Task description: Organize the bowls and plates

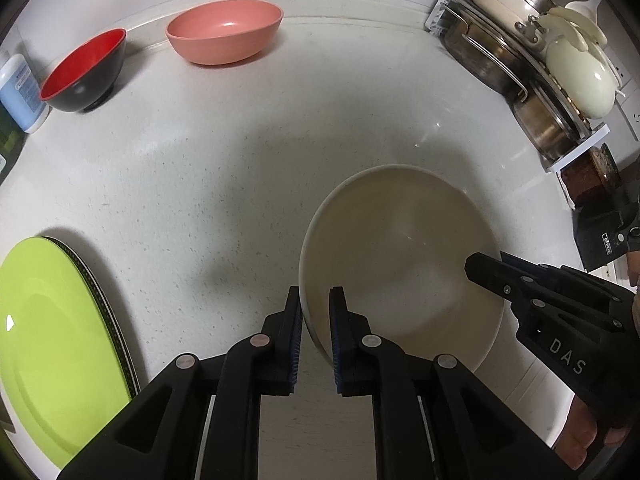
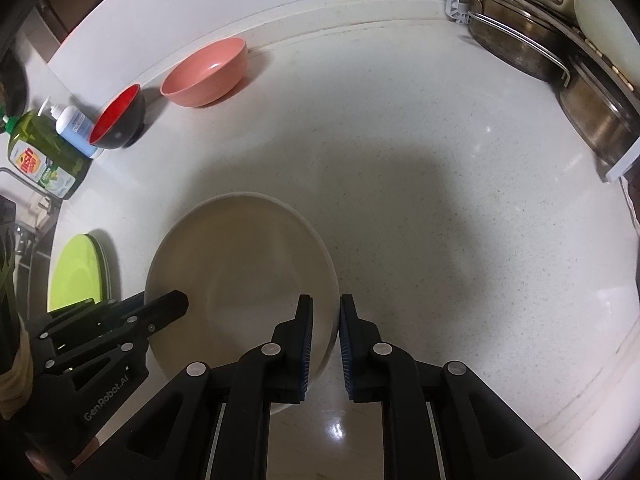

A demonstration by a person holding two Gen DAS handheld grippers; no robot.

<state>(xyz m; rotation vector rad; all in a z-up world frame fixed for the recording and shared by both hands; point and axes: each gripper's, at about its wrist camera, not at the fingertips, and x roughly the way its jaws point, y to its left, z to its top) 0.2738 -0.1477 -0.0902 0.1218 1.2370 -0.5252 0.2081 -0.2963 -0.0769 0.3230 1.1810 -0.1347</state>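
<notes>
Large cream bowl on the speckled white countertop, interior empty; left gripper astride its left rim, one finger outside the wall and one inside, pads close against the rim, actual clamping not discernible; right gripper astride the opposite rim in like manner, one finger inside, one outside, narrow gaps visible beside the wall, grip likewise not discernible.

Pink bowl upright and empty near the back wall; red-and-black bowl just beside it to the left, tilted, red interior empty; blue-labelled pump bottle touching or nearly touching that bowl, green dish-soap bottle next to it.

Lime-green plate at the near left of the counter, stacked on a plate with a dark patterned rim, nothing upon it.

Rack at the right rear, holding metal pots and cream-coloured lids; contents of the pots not visible.
</notes>
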